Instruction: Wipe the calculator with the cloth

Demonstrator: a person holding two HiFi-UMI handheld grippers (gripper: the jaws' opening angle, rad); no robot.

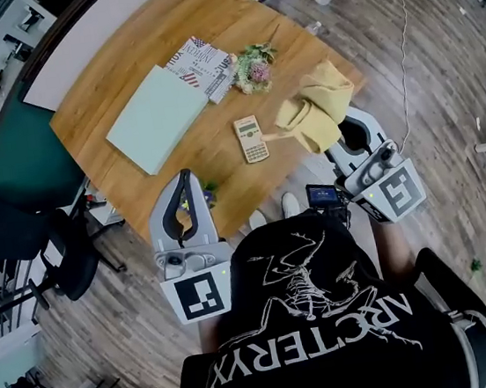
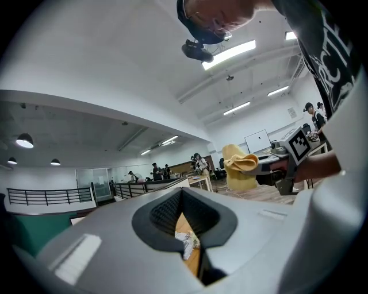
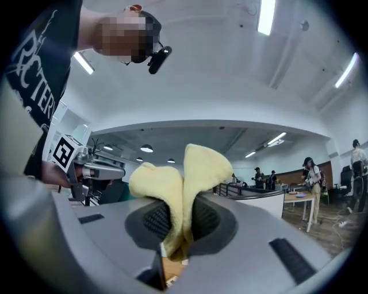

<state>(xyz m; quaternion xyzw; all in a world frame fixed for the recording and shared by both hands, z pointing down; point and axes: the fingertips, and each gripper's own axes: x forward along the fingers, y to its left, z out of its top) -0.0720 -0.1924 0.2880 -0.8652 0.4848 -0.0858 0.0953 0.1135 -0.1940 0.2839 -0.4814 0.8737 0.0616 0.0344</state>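
Observation:
The cream calculator (image 1: 252, 139) lies flat near the middle of the wooden table (image 1: 117, 50). Just right of it hangs a bunched yellow cloth (image 1: 316, 106), above the table's right corner. My right gripper (image 1: 338, 130) is shut on the cloth (image 3: 198, 166), which stands up in two folds out of the jaws in the right gripper view. My left gripper (image 1: 184, 179) is held over the table's near edge, left of the calculator and apart from it. Its jaws are shut with nothing between them. In the left gripper view the cloth (image 2: 240, 166) shows off to the right.
A pale green folder (image 1: 157, 116) lies on the table's left part, with a printed magazine (image 1: 199, 66) and a small bunch of flowers (image 1: 253, 67) behind the calculator. An office chair (image 1: 64, 252) stands left of the table. Other people stand far off in the room.

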